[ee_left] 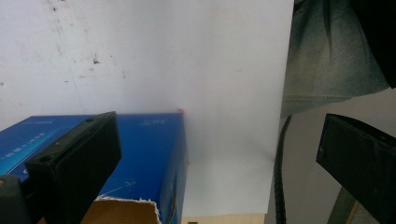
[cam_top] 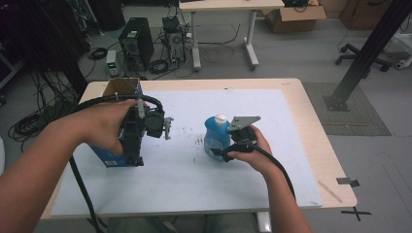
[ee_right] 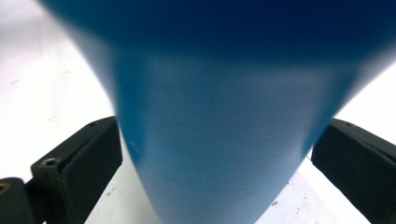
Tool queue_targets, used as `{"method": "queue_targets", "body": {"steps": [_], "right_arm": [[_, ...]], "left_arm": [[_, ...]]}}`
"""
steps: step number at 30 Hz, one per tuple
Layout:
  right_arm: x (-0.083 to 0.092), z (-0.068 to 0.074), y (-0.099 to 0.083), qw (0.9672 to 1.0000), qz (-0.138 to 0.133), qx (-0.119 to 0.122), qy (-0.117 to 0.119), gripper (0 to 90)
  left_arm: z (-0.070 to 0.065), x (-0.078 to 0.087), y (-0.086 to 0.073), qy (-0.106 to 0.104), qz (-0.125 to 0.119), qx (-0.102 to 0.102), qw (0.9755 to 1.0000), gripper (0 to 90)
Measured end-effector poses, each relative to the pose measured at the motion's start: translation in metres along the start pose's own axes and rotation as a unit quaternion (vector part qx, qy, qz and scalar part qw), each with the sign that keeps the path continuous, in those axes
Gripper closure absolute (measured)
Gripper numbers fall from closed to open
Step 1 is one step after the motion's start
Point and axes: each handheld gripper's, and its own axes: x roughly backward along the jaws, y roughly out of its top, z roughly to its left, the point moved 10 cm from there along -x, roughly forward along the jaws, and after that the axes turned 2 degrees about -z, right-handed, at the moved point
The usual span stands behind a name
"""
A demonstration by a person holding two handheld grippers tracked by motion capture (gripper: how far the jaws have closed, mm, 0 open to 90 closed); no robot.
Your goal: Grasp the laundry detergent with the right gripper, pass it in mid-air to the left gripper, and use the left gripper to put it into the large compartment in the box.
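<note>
blue bottle (cam_top: 216,138): plastic, white cap, upright near the middle of the white mat (cam_top: 286,145); in the right gripper view its body (ee_right: 219,140) sits between both jaws.
right gripper (cam_top: 228,150): jaws flank the bottle's sides; contact looks made at the left jaw, less sure at the right, so the grasp reads as closing on the bottle rather than proven firm.
left gripper (cam_top: 133,158): jaws spread wide, holding nothing; it hangs over the blue cardboard box (cam_top: 109,156), whose torn flap (ee_left: 126,210) shows below the left jaw.
risk, slip: smooth curved plastic may slide out if lifted before both pads bear evenly.
risk, tip: a one-sided push could topple the tall bottle on the mat.
risk, snag: the trailing cable (cam_top: 279,167) could drag across the mat during a lift.
risk, collision: the left gripper sits just above the box and may knock its open edge.
hidden: bottle label and base are not readable; box interior is masked by the left hand (cam_top: 104,126); exact pad contact on the right jaw cannot be told.
</note>
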Motion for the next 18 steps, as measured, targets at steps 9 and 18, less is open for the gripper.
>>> {"method": "queue_targets", "body": {"steps": [9, 18], "right_arm": [[-0.0008, -0.0035, 0.0013, 0.9998, -0.008, -0.005, -0.015, 2.2], [-0.0009, -0.0041, 0.0015, 0.9997, -0.010, -0.004, -0.022, 8.8]], "left_arm": [[0.0005, -0.0003, 0.0003, 0.000, -0.001, 0.000, 1.0000, 0.4], [0.0007, -0.0017, 0.0004, -0.002, 0.000, -0.001, 1.0000, 0.4]]}}
